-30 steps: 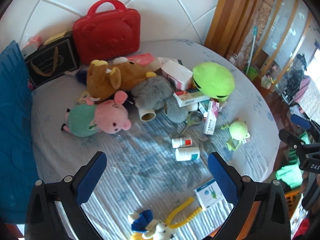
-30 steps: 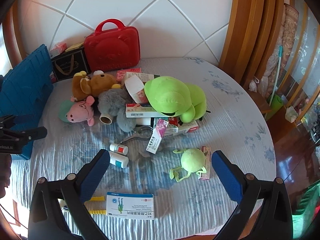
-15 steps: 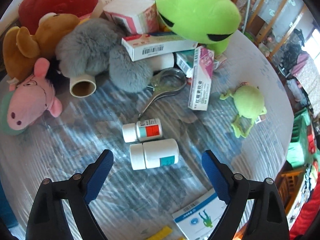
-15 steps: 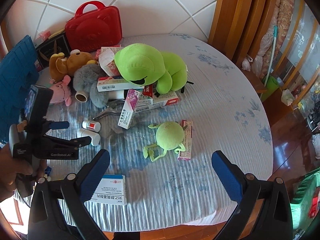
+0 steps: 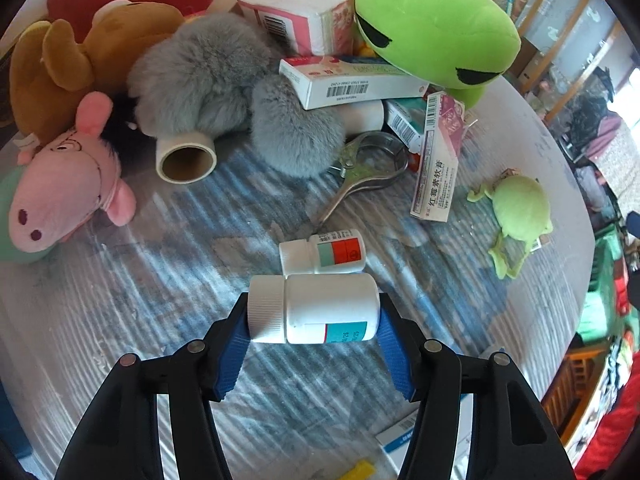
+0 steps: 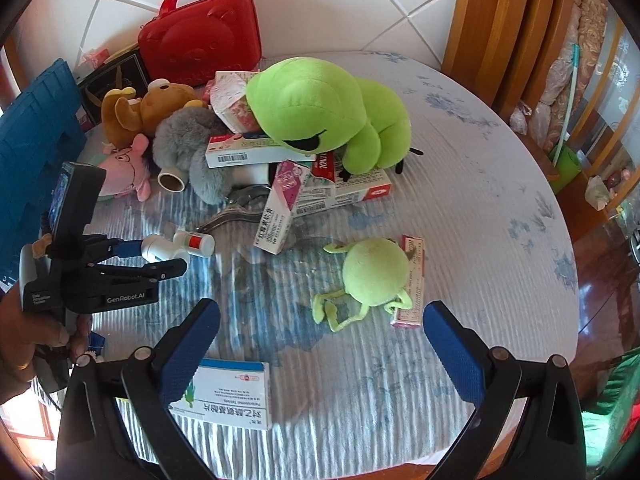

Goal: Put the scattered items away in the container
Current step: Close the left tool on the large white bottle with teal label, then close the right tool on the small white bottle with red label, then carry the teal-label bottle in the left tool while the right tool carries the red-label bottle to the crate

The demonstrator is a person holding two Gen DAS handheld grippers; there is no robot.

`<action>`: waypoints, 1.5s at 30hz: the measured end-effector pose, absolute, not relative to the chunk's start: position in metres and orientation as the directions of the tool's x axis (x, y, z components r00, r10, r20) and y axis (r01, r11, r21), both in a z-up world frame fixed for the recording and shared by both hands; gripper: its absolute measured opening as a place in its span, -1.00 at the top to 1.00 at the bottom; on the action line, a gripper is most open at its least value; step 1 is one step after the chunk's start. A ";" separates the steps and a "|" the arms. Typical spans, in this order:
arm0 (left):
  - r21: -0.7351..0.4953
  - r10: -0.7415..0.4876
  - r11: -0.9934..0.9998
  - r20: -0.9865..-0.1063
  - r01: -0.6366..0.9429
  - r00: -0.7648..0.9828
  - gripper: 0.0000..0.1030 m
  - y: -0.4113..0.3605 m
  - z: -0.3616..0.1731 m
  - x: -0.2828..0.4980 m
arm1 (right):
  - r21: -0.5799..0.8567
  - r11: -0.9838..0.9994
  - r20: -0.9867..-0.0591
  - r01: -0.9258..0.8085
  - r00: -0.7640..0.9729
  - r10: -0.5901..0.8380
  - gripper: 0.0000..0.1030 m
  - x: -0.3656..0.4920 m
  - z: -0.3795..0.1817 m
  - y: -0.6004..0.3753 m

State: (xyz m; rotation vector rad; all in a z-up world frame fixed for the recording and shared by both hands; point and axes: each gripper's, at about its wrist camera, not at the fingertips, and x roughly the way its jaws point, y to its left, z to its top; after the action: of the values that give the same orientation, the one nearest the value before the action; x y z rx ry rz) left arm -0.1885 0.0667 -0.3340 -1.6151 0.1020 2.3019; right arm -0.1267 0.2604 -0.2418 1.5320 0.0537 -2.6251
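Note:
A white pill bottle (image 5: 314, 308) with a teal label lies on its side on the striped tablecloth. My left gripper (image 5: 314, 314) is closing its jaws on it, one blue pad against the cap and the other against the base. From the right wrist view, the left gripper (image 6: 160, 257) and the bottle (image 6: 160, 248) sit low at the left, held by a person's hand. My right gripper (image 6: 320, 312) hovers open and holds nothing, with a small green monster plush (image 6: 374, 276) just beyond it. The blue crate (image 6: 32, 140) stands at the far left.
A smaller red-labelled bottle (image 5: 324, 256) lies right behind the held one. Metal tongs (image 5: 368, 164), medicine boxes, a grey fluffy toy (image 5: 200, 76), a pink pig (image 5: 68, 188) and a big green caterpillar (image 6: 320, 112) crowd the back. A blue-and-white box (image 6: 228, 394) lies by my right gripper's left finger.
The left gripper dropped toward the two bottles and narrowed its jaws from wide open onto the larger bottle. The right gripper sank lower over the table.

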 end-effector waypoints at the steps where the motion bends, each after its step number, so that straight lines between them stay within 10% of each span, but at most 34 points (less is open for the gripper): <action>1: -0.121 0.217 -0.947 -0.925 -0.298 -0.312 -0.14 0.062 -0.331 -0.187 | 0.027 -0.992 -0.869 0.119 -0.488 -0.083 -1.00 -0.131 -0.246 0.254; 20: -0.060 0.122 -0.985 -0.911 -0.164 -0.394 -0.14 -0.042 -0.293 -0.159 | 0.047 -0.978 -0.859 0.204 -0.491 -0.144 -1.00 -0.201 -0.327 0.125; 28: -0.074 0.128 -0.986 -0.908 -0.148 -0.398 -0.14 -0.061 -0.288 -0.150 | 0.021 -0.983 -0.893 0.181 -0.440 -0.100 -0.09 -0.219 -0.359 0.111; 45: -0.087 0.138 -0.987 -0.891 -0.136 -0.432 -0.14 -0.054 -0.270 -0.151 | 0.020 -0.969 -0.879 0.245 -0.457 -0.133 -0.06 -0.202 -0.323 0.106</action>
State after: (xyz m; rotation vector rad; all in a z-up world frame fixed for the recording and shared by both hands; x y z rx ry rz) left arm -0.1510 -0.0541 -0.2696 -1.5744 -0.0038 2.5296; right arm -0.2018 0.1062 -0.3232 1.4955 0.1608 -2.5018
